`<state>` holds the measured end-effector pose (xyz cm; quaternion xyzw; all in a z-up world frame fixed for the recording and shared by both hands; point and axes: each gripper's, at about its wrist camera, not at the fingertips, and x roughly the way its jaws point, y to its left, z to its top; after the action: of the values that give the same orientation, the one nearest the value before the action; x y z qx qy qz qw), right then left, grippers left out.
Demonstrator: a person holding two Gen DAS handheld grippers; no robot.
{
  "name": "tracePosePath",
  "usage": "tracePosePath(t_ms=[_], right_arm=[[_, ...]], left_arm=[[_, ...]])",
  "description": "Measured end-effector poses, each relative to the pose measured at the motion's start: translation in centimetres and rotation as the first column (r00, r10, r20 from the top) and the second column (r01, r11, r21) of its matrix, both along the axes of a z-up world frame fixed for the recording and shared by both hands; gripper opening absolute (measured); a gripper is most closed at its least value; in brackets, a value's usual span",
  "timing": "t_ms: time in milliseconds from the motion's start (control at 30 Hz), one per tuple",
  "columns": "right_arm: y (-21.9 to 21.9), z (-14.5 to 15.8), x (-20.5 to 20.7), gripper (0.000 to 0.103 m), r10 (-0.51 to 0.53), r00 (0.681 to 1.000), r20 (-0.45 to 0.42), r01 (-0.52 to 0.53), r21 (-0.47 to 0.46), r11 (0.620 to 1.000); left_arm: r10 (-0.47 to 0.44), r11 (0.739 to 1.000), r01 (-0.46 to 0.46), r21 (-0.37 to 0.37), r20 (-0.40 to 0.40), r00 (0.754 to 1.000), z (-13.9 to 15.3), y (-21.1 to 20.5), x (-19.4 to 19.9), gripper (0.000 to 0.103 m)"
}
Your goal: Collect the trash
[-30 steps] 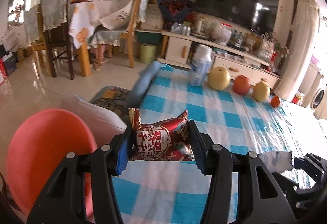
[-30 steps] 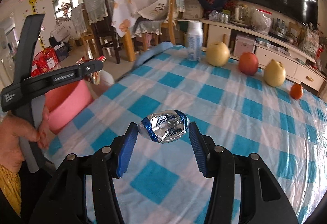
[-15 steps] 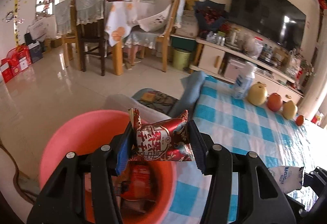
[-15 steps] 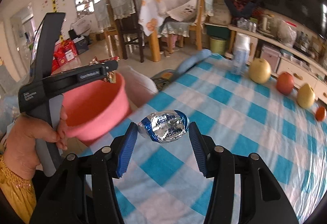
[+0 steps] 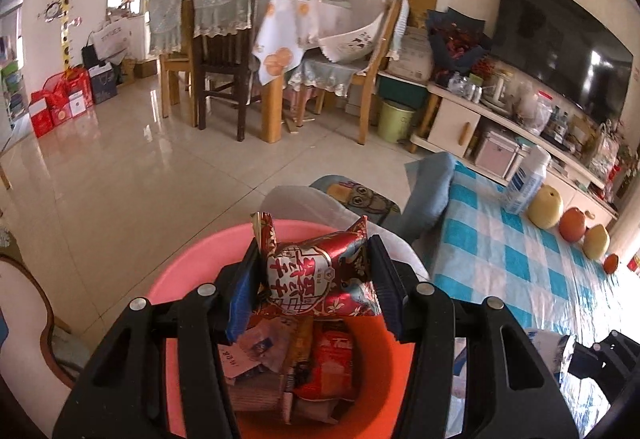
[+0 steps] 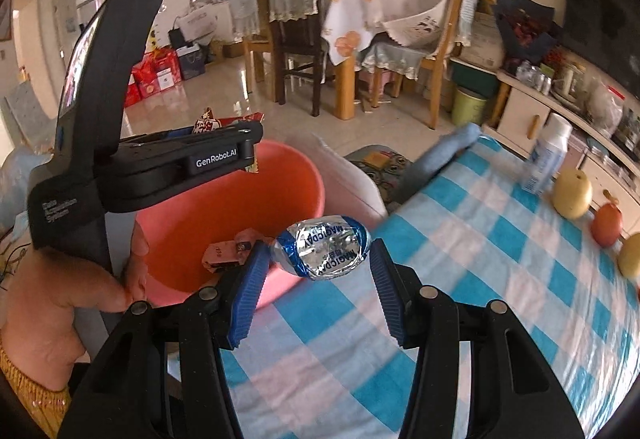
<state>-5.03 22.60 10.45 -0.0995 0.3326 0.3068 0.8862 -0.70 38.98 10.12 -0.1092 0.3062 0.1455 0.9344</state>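
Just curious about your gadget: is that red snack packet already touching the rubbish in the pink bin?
Apart. The left wrist view shows the red snack packet clamped in the left gripper, hanging above the wrappers in the pink bin.

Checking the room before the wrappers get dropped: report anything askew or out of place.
The white mesh food cover on the dining table sits tipped on its side, leaning over the table edge against a wooden chair, rather than lying flat.

glossy tiled floor (image 5: 120, 175), draped dining table (image 5: 280, 39), dark television (image 5: 560, 51).

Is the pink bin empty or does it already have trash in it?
Not empty. The bin already holds several wrappers piled at the bottom, seen below the left claw.
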Motion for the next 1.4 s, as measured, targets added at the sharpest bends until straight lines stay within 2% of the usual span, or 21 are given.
tracePosePath(t_ms=[133, 167, 200, 233, 367, 567, 633, 700, 867, 900, 933, 967, 1000, 1067, 1167, 1300, 1400], right_arm=[[1.3, 0.7, 0.8, 0.052, 0.011, 1.000, 0.013, -0.012, 0.015, 1.000], [1.8, 0.8, 0.9, 0.045, 0.019, 1.000, 0.015, -0.019, 0.016, 1.000], [2.2, 0.9, 0.9, 0.015, 0.030, 0.999, 0.021, -0.031, 0.015, 0.999], [2.6, 0.9, 1.0, 0.011, 0.043, 0.999, 0.017, -0.043, 0.013, 0.999], [4.3, -0.2, 1.6, 0.012, 0.065, 0.998, -0.007, -0.065, -0.017, 0.998], [3.0, -2.3, 2.4, 0.012, 0.010, 0.998, -0.058, -0.009, 0.021, 1.000], [2.3, -2.6, 2.6, 0.015, -0.009, 0.998, -0.068, 0.012, 0.034, 0.999], [1.7, -2.7, 2.8, 0.023, -0.023, 0.997, -0.073, 0.026, 0.041, 0.999], [0.3, -2.9, 3.4, 0.024, -0.058, 0.996, -0.073, 0.061, 0.046, 0.997], [-0.1, -3.0, 3.3, 0.028, -0.067, 0.995, -0.070, 0.070, 0.048, 0.996], [-0.5, -3.1, 3.3, 0.035, -0.078, 0.995, -0.069, 0.081, 0.050, 0.995], [-0.8, -3.2, 3.3, 0.050, -0.088, 0.994, -0.070, 0.092, 0.054, 0.994], [-1.3, -3.3, 3.4, 0.058, -0.102, 0.992, -0.074, 0.107, 0.061, 0.992], [-2.2, -3.6, 3.4, 0.058, -0.126, 0.988, -0.084, 0.133, 0.077, 0.988], [-3.2, -4.0, 3.4, 0.059, -0.152, 0.983, -0.102, 0.161, 0.082, 0.984], [-4.3, -3.9, 3.1, 0.072, -0.180, 0.978, -0.108, 0.191, 0.101, 0.976], [-5.2, -3.7, 2.8, 0.073, -0.203, 0.973, -0.106, 0.214, 0.108, 0.971]], left_arm=[[0.029, 0.999, -0.029, -0.026, 0.004, 1.000, -0.1, 1.5, -0.4, 0.054], [0.035, 0.999, -0.035, -0.032, 0.006, 0.999, -0.1, 1.9, -0.5, 0.054], [0.040, 0.999, -0.040, -0.037, 0.007, 0.999, -0.1, 2.2, -0.6, 0.054], [0.045, 0.998, -0.045, -0.041, 0.006, 0.999, -0.2, 2.4, -0.6, 0.054], [0.059, 0.997, -0.059, -0.057, -0.008, 0.998, -0.6, 3.0, -0.6, 0.054], [0.074, 0.994, -0.076, -0.077, -0.021, 0.997, -0.9, 3.7, -0.5, 0.054], [0.071, 0.994, -0.074, -0.080, -0.031, 0.997, -1.1, 3.4, -0.4, 0.054], [0.069, 0.995, -0.072, -0.072, -0.043, 0.997, -1.3, 3.2, -0.3, 0.054], [0.072, 0.995, -0.076, -0.065, -0.065, 0.995, -1.7, 3.1, -0.1, 0.055], [0.074, 0.995, -0.078, -0.067, -0.067, 0.995, -1.7, 3.1, 0.0, 0.057], [0.078, 0.994, -0.083, -0.068, -0.071, 0.994, -1.8, 3.1, 0.0, 0.062], [0.080, 0.994, -0.084, -0.065, -0.074, 0.994, -1.8, 3.0, 0.0, 0.065], [0.080, 0.995, -0.085, -0.060, -0.082, 0.993, -1.8, 2.9, 0.1, 0.068], [0.087, 0.995, -0.092, -0.046, -0.104, 0.991, -2.0, 2.6, 0.4, 0.085], [0.088, 0.995, -0.093, -0.038, -0.110, 0.990, -1.9, 2.5, 0.5, 0.086], [0.101, 0.994, -0.105, -0.033, -0.093, 0.990, -1.6, 2.5, 0.2, 0.090], [0.098, 0.994, -0.100, -0.038, -0.060, 0.993, -0.9, 2.0, -0.1, 0.092]])
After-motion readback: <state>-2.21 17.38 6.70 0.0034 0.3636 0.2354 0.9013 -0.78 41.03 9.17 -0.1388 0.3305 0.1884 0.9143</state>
